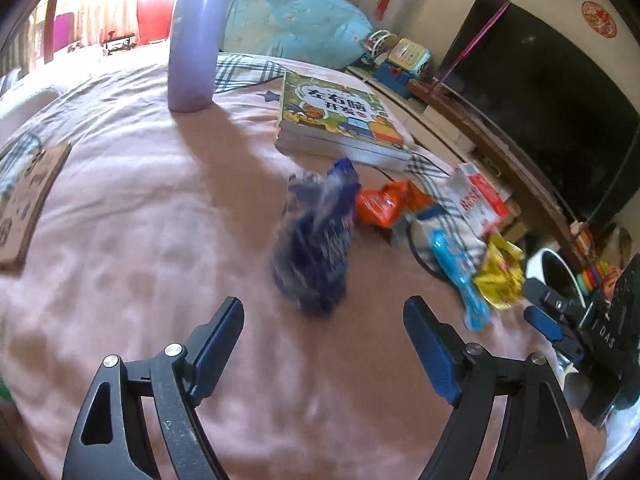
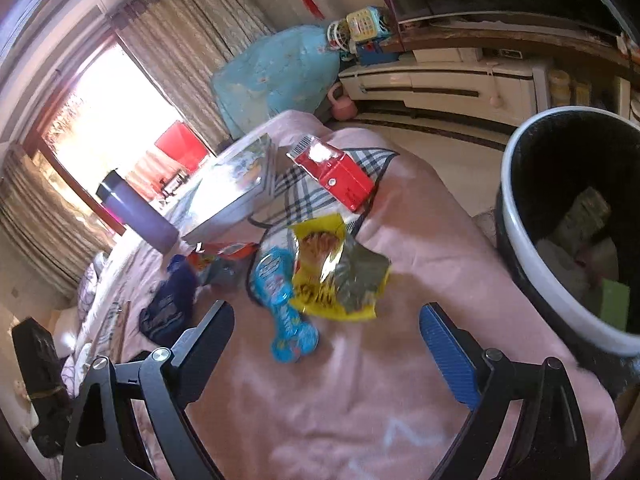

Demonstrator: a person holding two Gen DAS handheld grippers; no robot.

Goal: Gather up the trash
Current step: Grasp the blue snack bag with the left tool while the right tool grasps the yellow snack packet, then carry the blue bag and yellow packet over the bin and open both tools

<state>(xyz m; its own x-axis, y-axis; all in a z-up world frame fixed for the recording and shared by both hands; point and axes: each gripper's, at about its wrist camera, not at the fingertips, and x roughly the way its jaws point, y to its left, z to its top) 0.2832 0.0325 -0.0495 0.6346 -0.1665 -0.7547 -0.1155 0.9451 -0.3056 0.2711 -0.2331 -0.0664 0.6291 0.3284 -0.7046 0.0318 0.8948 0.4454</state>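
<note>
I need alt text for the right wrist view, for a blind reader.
An open right gripper hovers over a pink bed strewn with wrappers: yellow, light blue, dark blue, plus a red carton. A black bin stands at right.

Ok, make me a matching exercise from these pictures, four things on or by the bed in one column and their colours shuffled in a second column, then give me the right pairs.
Things:
1. crumpled wrapper ahead of the left gripper
2. torn snack bag ahead of the right gripper
3. carton on the plaid patch
4. tall bottle standing near the book

Colours:
A. red and white
B. lilac
C. dark blue
D. yellow

Pairs: 1-C, 2-D, 3-A, 4-B
</note>
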